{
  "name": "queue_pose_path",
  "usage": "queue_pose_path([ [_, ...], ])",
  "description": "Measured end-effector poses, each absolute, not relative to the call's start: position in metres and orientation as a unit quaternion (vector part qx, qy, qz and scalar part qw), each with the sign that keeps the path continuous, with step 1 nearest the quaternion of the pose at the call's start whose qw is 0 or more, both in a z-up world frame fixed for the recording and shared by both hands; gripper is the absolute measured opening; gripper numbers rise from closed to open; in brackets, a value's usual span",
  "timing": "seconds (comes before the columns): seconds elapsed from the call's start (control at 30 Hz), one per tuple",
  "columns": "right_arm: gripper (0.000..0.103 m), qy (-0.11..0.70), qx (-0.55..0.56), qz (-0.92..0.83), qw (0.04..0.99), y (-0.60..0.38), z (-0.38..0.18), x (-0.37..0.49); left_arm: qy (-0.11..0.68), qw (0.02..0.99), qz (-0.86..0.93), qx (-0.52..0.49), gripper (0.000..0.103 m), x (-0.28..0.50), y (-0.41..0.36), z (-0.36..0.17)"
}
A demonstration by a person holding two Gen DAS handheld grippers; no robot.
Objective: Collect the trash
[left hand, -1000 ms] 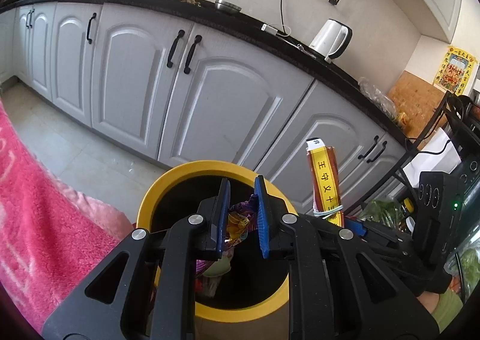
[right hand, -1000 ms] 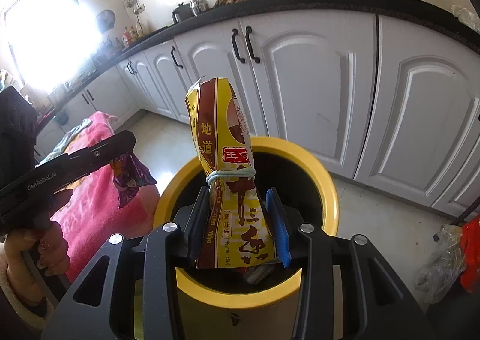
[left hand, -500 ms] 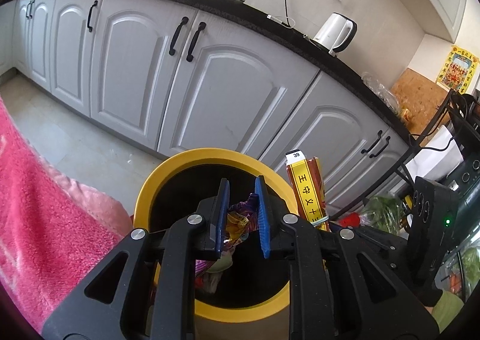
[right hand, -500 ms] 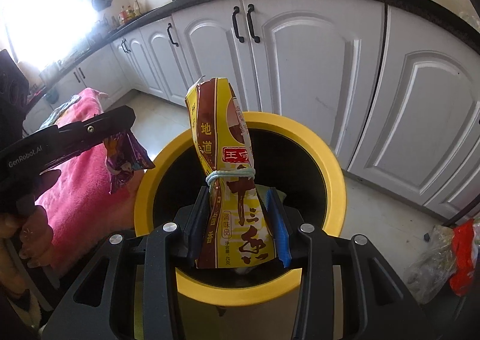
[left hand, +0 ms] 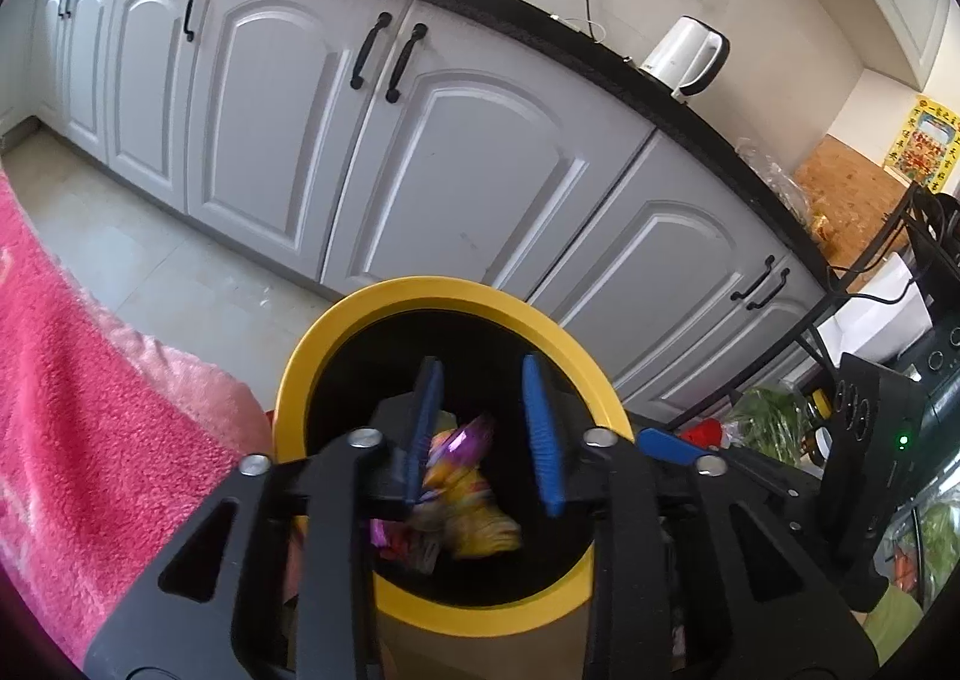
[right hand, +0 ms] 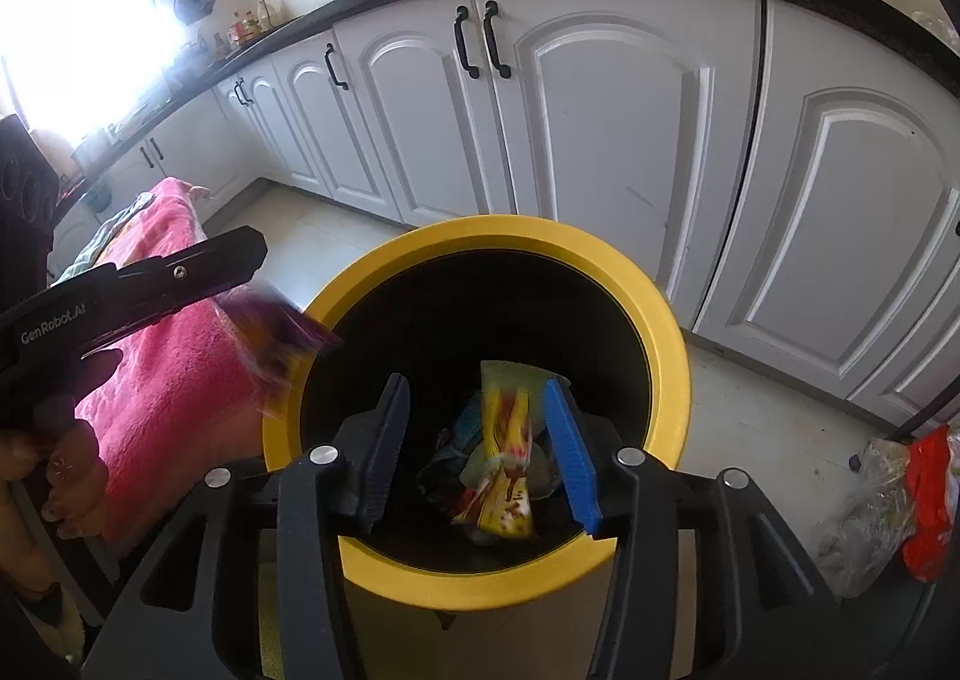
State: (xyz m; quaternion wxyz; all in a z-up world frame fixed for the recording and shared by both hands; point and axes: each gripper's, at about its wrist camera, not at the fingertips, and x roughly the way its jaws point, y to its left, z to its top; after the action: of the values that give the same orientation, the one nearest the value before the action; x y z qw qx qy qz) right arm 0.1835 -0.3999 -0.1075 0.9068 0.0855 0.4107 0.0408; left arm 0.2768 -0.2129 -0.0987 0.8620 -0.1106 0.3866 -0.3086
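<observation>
A black bin with a yellow rim [left hand: 420,288] [right hand: 666,332] stands under both grippers. The jaws of my left gripper [left hand: 480,377] are opening over its mouth, and a purple and yellow wrapper [left hand: 459,449] hangs blurred between the pads, slipping down. From the right wrist view the left gripper [right hand: 249,260] sits at the rim's left edge, the purple wrapper [right hand: 276,335] a blur just under it. My right gripper [right hand: 476,389] is opening too; the yellow and brown snack bag [right hand: 504,464] lies below the pads inside the bin on other trash.
White cabinet doors [left hand: 456,152] under a black counter run behind the bin. A pink towel [left hand: 66,380] lies at the left. Plastic bags [right hand: 882,494] sit on the floor at the right. A white kettle [left hand: 690,53] stands on the counter. A hand [right hand: 54,476] holds the left gripper.
Both grippers' jaws have spread. The snack bag dropped from the right gripper into the bin. The purple wrapper has come loose from the left pads and is falling.
</observation>
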Motion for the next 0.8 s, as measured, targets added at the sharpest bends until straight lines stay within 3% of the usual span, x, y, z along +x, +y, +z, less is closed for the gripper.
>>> queue_pose_path([
  [0.23, 0.048, 0.409, 0.086, 0.039, 0.908, -0.401, -0.106, 0.183, 0.399, 0.865, -0.285, -0.105, 0.035, 0.28, -0.206, -0.101],
  [0.37, 0.051, 0.404, 0.082, 0.038, 0.91, -0.4, -0.102, 0.182, 0.404, 0.87, -0.268, -0.092, 0.047, 0.28, -0.201, -0.098],
  [0.5, 0.06, 0.394, 0.077, 0.041, 0.915, -0.399, -0.093, 0.178, 0.406, 0.874, -0.254, -0.076, 0.061, 0.277, -0.196, -0.091],
  [0.8, 0.083, 0.37, 0.054, 0.047, 0.926, -0.385, -0.069, 0.162, 0.402, 0.882, -0.238, -0.06, 0.084, 0.26, -0.176, -0.078],
])
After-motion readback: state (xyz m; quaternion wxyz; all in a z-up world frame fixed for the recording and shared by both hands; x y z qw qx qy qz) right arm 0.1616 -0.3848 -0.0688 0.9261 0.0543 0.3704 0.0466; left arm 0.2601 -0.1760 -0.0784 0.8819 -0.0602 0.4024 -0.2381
